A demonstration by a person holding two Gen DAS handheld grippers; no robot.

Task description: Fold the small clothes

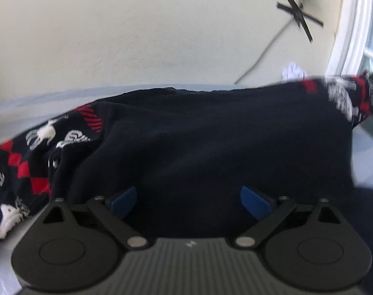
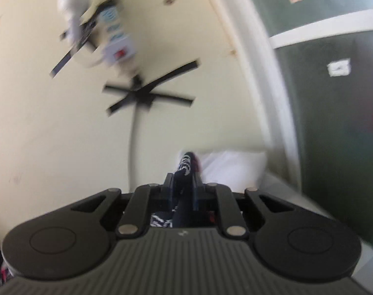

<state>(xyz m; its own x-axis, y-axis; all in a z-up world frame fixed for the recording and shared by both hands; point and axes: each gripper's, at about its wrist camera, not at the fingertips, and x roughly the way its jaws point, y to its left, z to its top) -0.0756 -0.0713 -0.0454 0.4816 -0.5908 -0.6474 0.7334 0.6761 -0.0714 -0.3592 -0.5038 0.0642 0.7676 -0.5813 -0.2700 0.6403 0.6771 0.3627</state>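
Note:
A small dark navy knit sweater with red diamonds and white figures on its sleeves fills the left wrist view, draped over the pale surface. My left gripper is open, its blue pads spread wide with the dark fabric lying between and over them. My right gripper is shut on a patterned edge of the sweater, which sticks up between its closed fingers. That same lifted edge shows in the left wrist view at the far right.
A cream wall stands behind, with black tape crosses and a cable on it. A white power strip hangs on the wall. A white pillow lies ahead of the right gripper. A white window frame is at right.

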